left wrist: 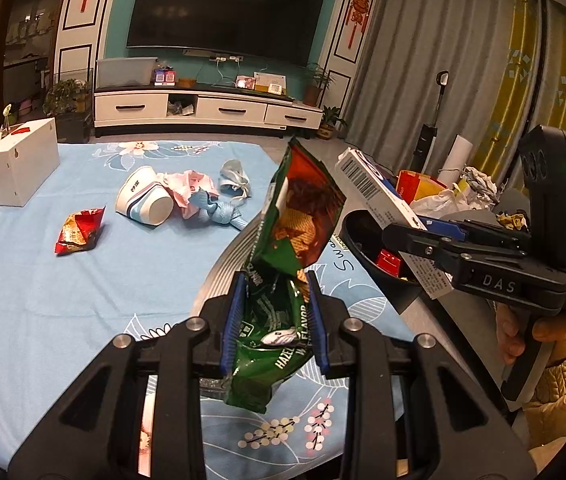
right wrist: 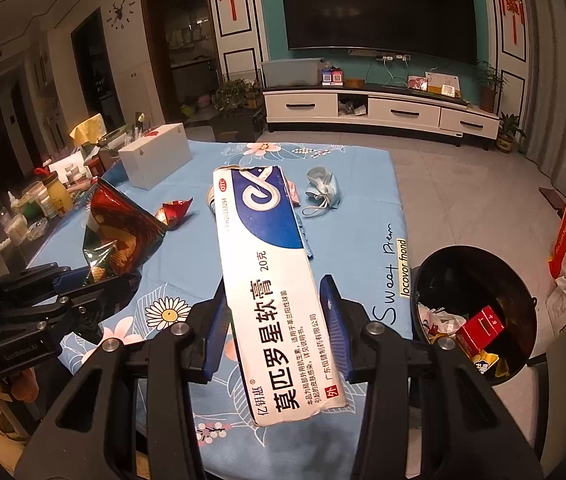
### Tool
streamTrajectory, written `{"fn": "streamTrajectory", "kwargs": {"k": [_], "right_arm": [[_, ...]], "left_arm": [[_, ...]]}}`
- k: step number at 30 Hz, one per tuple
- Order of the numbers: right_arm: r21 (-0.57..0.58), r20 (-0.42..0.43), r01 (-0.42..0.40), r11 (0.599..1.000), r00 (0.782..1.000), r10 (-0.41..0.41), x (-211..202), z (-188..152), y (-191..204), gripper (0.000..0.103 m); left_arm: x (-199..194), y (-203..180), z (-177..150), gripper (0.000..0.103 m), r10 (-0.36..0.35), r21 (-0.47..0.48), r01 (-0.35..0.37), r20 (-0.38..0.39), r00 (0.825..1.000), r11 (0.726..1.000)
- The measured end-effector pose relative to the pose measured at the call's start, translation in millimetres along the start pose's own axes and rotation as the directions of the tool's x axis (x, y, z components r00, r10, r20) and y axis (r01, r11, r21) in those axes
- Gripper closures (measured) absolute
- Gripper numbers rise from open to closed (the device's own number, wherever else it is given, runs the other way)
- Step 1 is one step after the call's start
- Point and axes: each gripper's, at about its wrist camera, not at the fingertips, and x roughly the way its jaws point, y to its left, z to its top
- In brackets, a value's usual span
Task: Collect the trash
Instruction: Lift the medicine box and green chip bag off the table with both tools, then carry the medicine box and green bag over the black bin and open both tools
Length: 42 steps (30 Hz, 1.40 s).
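Bin (right wrist: 435, 276) right of table (right wrist: 367, 216); cup (left wrist: 145, 200) mid-table; box (left wrist: 21, 166) at far-left edge.

- Paper cup (right wrist: 210, 200): mostly hidden behind ointment box (right wrist: 271, 280).
- Trash bin (left wrist: 357, 236): far rim covered by right claw (left wrist: 415, 240).
- Person's sleeve (left wrist: 563, 392): cut off at edge.
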Motion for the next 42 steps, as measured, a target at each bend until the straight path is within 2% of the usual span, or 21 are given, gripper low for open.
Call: {"fn": "streamTrajectory", "kwargs": {"k": [26, 42], "right_arm": [[0.088, 0.001, 0.028, 0.996, 1.0, -0.028, 6.7, -6.4, -35.0, 0.059], [0.178, 0.003, 0.056, 0.983, 0.998, -0.058, 11.6, -15.9, -74.9, 0.059]], "left_arm": [[34.9, -30.6, 11.3, 0.072, -0.027, 0.061, 0.029, -0.039, 0.999, 0.998], [67.3, -54.5, 19.9, 0.072, -0.048, 0.109, 0.058, -0.091, 0.995, 0.992]]}}
